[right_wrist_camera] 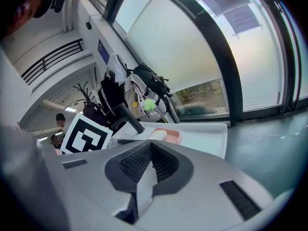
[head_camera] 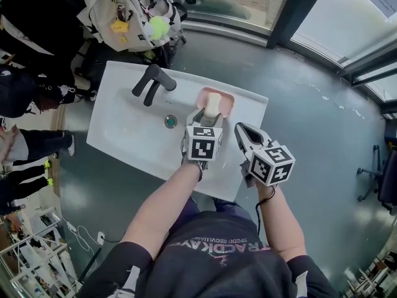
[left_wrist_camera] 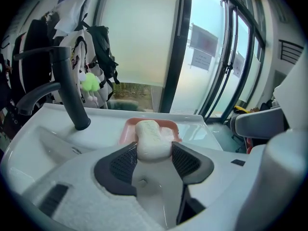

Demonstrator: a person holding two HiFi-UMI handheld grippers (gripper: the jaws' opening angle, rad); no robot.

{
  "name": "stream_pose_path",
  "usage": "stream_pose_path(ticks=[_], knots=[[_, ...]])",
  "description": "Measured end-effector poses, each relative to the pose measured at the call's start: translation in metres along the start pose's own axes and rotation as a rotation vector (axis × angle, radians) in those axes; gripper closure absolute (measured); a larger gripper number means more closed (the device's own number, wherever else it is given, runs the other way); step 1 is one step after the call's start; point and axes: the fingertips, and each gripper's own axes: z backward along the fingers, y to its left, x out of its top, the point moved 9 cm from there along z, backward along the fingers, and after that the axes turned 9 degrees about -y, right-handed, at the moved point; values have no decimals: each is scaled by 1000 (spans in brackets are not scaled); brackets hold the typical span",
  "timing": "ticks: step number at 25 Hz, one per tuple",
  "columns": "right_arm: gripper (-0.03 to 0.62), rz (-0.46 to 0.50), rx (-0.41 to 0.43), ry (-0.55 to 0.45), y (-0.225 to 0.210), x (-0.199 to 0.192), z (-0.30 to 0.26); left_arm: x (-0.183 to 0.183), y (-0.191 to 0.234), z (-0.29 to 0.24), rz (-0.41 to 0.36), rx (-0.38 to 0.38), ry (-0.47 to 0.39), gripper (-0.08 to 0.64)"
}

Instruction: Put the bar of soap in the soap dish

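One bar of soap (head_camera: 213, 103) lies in the soap dish (head_camera: 227, 98) at the sink's (head_camera: 124, 135) far right, head view. Left gripper view: the left gripper (left_wrist_camera: 154, 157) pinches its near end, so pulling back unreleased could drag it out. Right gripper view: right gripper (right_wrist_camera: 150, 154) pressed together, empty.

A grey floor (head_camera: 310, 123) runs under a white washbasin (head_camera: 124, 135) with a dark tap (head_camera: 152, 82). Tall dark-framed windows (left_wrist_camera: 139, 42) with frosted glass let in daylight. Backpacks (head_camera: 124, 8) sit just behind the basin.
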Motion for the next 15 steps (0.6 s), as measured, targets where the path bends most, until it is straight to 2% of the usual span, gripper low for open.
stream_pose_path(ticks=[4, 15], knots=[[583, 0, 0, 0, -1, -1, -1, 0, 2, 1, 27, 4, -9, 328], [583, -6, -8, -12, -7, 3, 4, 2, -15, 7, 78, -58, -27, 330]])
